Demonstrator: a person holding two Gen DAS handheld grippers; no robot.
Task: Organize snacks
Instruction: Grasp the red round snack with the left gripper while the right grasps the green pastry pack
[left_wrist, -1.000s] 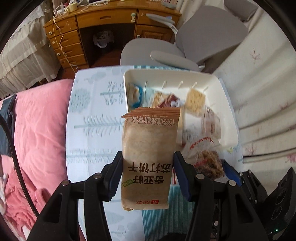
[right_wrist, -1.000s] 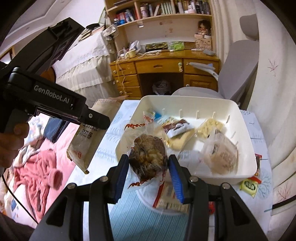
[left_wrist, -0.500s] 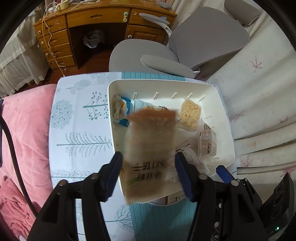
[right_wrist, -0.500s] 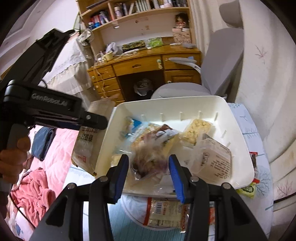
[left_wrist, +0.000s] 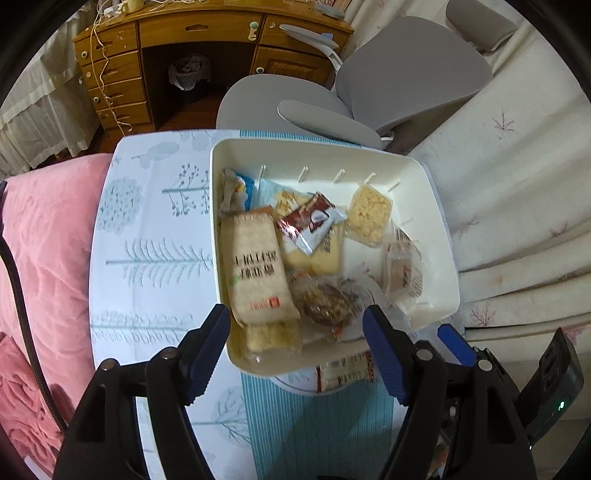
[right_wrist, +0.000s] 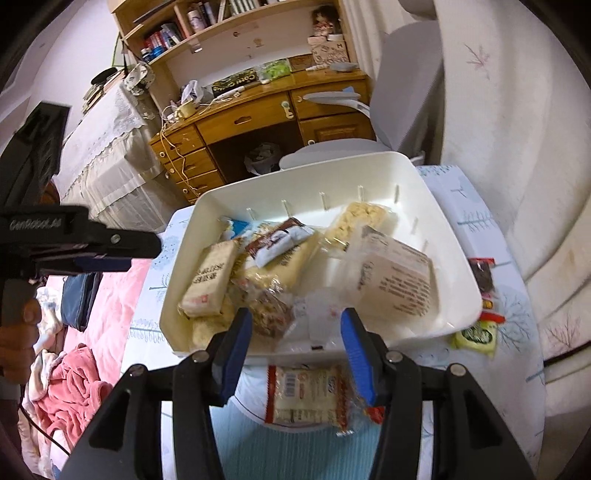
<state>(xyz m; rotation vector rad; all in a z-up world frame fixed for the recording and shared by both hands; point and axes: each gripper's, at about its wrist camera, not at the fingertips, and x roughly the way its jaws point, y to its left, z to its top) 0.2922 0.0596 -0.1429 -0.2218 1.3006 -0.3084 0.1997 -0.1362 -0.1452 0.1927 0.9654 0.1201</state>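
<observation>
Both sets of jaws stand wide and hold nothing: the left gripper (left_wrist: 297, 349) hangs over the near rim of the white bin (left_wrist: 439, 229), where the tan cracker packet (left_wrist: 258, 273) lies along the left wall, and the right gripper (right_wrist: 297, 349) hangs over the clear nut-cluster bag (right_wrist: 271, 314) inside the same bin. To do this step well, I would lift each gripper straight up clear of the crinkly wrappers so nothing snags. Next, I judge, comes the red-and-white packet (right_wrist: 308, 397) lying just outside the near rim, best pinched across its short width.

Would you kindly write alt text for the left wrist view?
An open left gripper hovers over a white bin of wrapped snacks, a tan cracker packet lying at its left side. The bin sits on a tree-patterned tablecloth.
</observation>
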